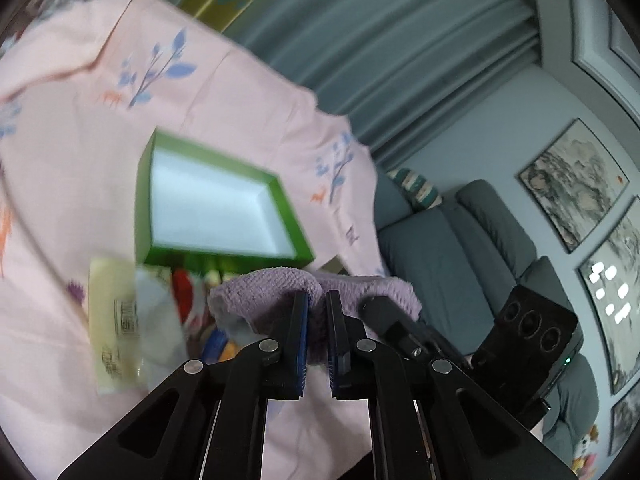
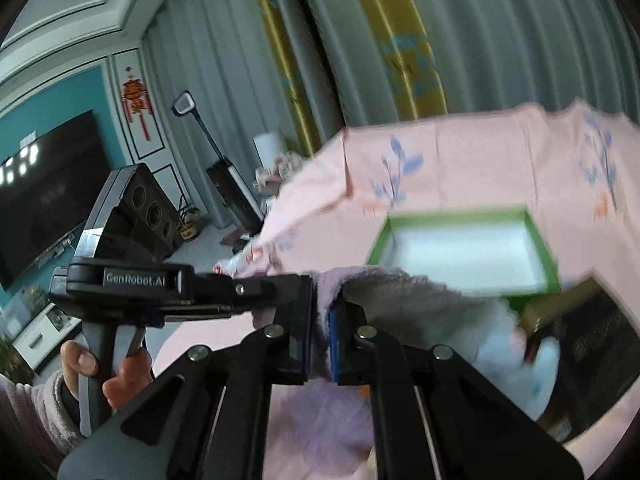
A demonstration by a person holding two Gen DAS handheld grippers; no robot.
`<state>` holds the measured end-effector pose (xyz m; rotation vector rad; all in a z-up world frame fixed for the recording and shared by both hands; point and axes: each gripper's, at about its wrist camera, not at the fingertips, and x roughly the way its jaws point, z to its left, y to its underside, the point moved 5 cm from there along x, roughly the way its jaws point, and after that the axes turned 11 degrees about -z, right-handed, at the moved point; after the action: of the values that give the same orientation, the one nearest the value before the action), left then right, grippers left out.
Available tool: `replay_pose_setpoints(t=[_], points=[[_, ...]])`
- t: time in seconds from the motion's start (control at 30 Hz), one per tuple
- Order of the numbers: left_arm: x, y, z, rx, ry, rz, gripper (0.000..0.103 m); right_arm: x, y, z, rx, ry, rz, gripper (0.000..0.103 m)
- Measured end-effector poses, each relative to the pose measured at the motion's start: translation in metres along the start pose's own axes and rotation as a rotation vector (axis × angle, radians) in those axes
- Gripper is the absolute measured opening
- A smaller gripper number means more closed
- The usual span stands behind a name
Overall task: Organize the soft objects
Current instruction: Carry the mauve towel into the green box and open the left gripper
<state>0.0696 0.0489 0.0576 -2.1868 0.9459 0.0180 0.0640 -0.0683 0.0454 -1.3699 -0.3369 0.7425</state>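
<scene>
Pink floral sheeting [image 1: 224,92] covers the surface, with grey curtains [image 1: 400,40] and a grey sofa [image 1: 452,248] behind. Both the left gripper [image 1: 318,300] and right gripper [image 2: 322,292] are clenched on a lilac towel [image 1: 276,284], held near an open green box [image 1: 212,204] resting on the sheeting.
</scene>
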Motion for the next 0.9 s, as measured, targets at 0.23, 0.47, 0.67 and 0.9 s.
replay_pose_setpoints(t=[0.23,0.47,0.67,0.9], points=[[0.011,-0.061,-0.04,0.1,0.028,-0.076,0.007,0.015,-0.082,0.0,-0.105,0.016,-0.123,0.006],[0.048,-0.112,-0.047,0.166,-0.025,-0.116,0.007,0.054,-0.126,-0.025,-0.151,0.076,-0.164,0.006],[0.099,-0.125,-0.003,0.157,-0.141,-0.08,0.007,0.111,-0.115,-0.066,-0.105,0.137,-0.081,0.008],[0.171,-0.093,0.088,0.076,-0.39,0.141,0.016,0.176,-0.023,-0.156,0.009,0.429,0.316,0.065]])
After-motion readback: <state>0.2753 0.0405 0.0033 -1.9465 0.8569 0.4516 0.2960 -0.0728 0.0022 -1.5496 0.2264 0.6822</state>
